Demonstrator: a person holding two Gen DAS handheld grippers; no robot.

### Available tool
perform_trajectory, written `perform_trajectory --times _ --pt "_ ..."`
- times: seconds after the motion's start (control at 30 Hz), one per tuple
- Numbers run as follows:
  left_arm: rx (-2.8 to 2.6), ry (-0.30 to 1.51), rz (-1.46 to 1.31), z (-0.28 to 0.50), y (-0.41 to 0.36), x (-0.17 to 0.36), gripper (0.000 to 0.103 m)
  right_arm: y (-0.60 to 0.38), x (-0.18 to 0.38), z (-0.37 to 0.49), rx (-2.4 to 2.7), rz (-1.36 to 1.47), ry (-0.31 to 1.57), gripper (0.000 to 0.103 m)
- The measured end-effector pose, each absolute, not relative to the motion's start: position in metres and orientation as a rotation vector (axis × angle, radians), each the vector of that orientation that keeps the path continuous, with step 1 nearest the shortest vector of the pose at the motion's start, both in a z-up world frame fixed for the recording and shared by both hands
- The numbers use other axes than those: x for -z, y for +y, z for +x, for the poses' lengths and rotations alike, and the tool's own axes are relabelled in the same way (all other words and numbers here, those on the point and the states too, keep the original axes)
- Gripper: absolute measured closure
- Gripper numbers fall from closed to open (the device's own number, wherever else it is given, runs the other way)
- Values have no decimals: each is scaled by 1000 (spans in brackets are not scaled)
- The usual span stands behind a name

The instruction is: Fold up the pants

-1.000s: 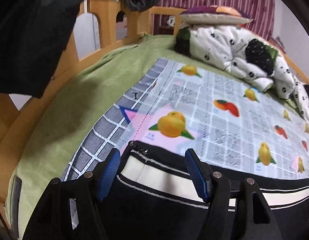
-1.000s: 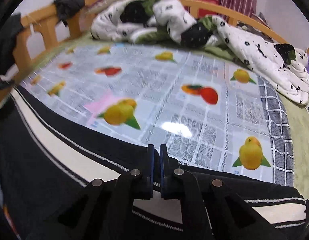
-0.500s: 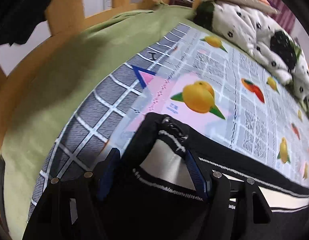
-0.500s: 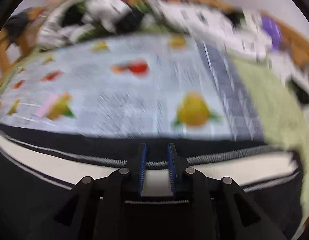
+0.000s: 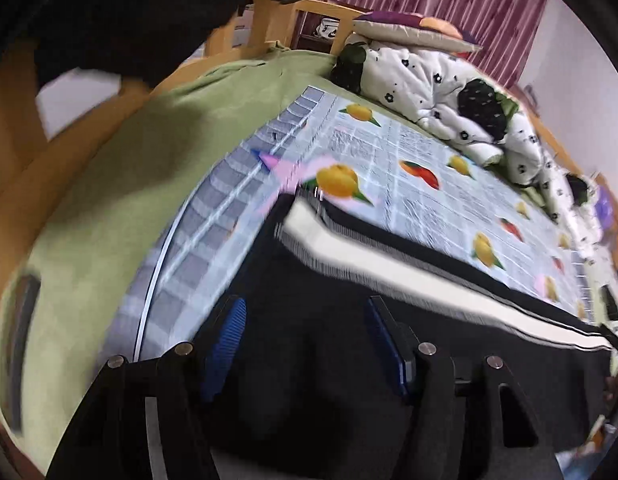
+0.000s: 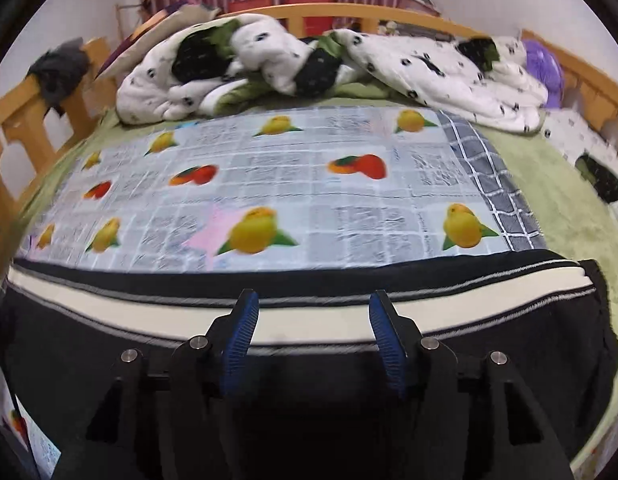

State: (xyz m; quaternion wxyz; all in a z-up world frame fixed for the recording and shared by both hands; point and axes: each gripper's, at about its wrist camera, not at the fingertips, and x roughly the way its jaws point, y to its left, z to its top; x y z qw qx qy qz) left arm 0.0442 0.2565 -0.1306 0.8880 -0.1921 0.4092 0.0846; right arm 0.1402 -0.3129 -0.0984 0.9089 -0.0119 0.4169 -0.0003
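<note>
Black pants (image 5: 321, 280) with a white side stripe lie flat along the near edge of the fruit-print mat (image 5: 409, 184). My left gripper (image 5: 305, 320) hovers over the black cloth near the pants' left end. Its jaws are closing, with the blue pads (image 5: 225, 340) well apart and gripping nothing. In the right wrist view the pants (image 6: 109, 300) run across the whole width. My right gripper (image 6: 313, 304) is above the white stripe. Its jaws are opening and the pads (image 6: 383, 336) press on nothing.
The mat (image 6: 309, 184) lies on a green sheet (image 5: 129, 184) on a bed with a wooden rail (image 6: 13, 128). A white spotted quilt (image 6: 269, 60) and a pillow (image 5: 409, 28) are heaped at the far side. Dark clothing (image 5: 129, 20) hangs over the left rail.
My right gripper went from shut on the pants' striped edge to open and lifted off it. My left gripper drew back from the pants' end, which now lies flat ahead of it.
</note>
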Motion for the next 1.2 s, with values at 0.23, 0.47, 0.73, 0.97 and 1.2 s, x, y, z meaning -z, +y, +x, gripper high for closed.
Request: perform_trajectory --times 0.23,0.47,0.73,0.97,1.2 --pt "-107 829 -573 -31 263 167 43 -266 114 99 -25 107 882 48" --pt "-109 762 -736 -30 286 189 44 -239 132 76 -62 138 910 48" --pt "-185 755 -736 1 295 196 62 -235 120 58 -61 88 845 48" --pt "-322 758 -488 12 268 154 85 -260 121 43 -45 44 844 48" --pt "-217 600 -28 24 124 59 88 -312 107 25 -16 92 782 48"
